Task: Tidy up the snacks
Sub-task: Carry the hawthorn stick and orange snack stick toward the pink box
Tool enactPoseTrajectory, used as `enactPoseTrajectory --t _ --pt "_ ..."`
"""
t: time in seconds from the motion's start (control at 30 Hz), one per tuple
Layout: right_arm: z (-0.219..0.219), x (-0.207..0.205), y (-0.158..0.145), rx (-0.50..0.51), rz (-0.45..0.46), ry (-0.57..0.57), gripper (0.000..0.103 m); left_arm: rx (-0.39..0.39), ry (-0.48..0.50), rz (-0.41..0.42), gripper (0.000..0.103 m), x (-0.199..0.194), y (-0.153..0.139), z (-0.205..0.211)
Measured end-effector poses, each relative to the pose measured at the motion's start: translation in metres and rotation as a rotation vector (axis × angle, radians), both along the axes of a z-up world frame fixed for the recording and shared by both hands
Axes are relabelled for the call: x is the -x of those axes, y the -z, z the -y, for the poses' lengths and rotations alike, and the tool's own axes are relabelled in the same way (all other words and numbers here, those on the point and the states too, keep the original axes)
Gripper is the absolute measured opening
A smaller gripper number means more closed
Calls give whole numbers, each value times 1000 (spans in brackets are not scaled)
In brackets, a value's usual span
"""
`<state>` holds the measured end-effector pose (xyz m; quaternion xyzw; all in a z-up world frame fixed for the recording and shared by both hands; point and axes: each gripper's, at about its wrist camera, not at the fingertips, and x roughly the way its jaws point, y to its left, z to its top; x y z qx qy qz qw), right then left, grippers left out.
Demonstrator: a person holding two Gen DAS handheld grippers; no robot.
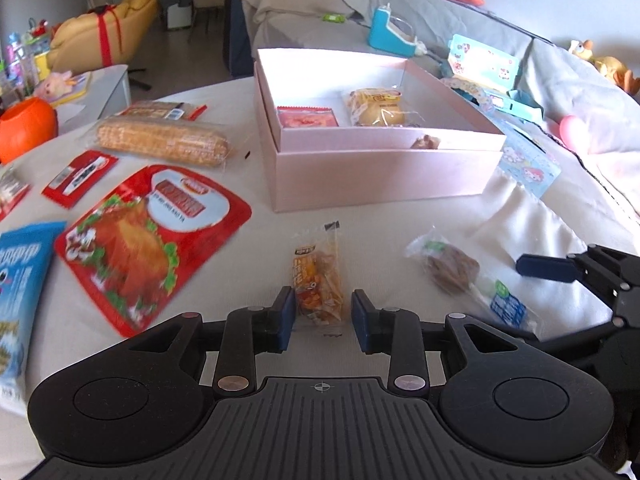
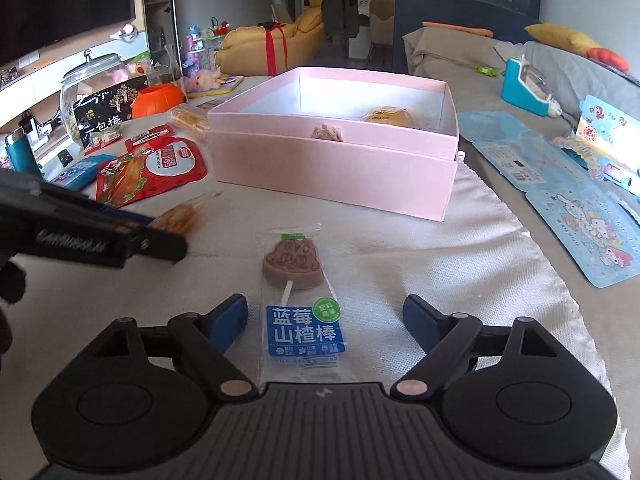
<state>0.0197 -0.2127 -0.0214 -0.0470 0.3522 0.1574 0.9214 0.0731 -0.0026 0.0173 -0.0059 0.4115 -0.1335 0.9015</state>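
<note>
Bare cloth (image 2: 400, 240) before pink box (image 2: 332, 176); red pouch (image 1: 152, 240) crowds left.

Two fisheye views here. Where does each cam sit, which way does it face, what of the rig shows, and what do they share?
Left wrist: on the left gripper, looking down and forward over the orange snack packet to the pink box; own fingers show, right gripper at the right edge.
Right wrist: on the right gripper, facing the hawthorn lollipop and box; own open fingers show, left gripper at the left.
Shared: box, lollipop, orange packet, red chicken pouch.
</note>
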Motion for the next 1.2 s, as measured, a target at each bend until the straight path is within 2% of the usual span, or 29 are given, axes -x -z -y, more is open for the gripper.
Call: enactPoseTrajectory --t 0.27,0.37,0.5,0.67,1.13,1.2 --pt "-1 0 1 0 -4 -8 89 -51 36 32 36 -8 2 6" --pt "-1 0 1 1 -4 -8 89 -74 51 46 35 -2 2 8" --pt "-2 0 1 0 -5 -11 91 -67 62 47 34 15 1 3" --pt "-4 -4 2 4 -37 -67 103 -51 62 35 34 42 1 -5" --pt "-8 -14 0 19 -63 -106 103 -32 37 46 34 58 3 -11" --pt "-10 -20 -2 14 -72 -86 97 -22 26 40 34 59 3 -12"
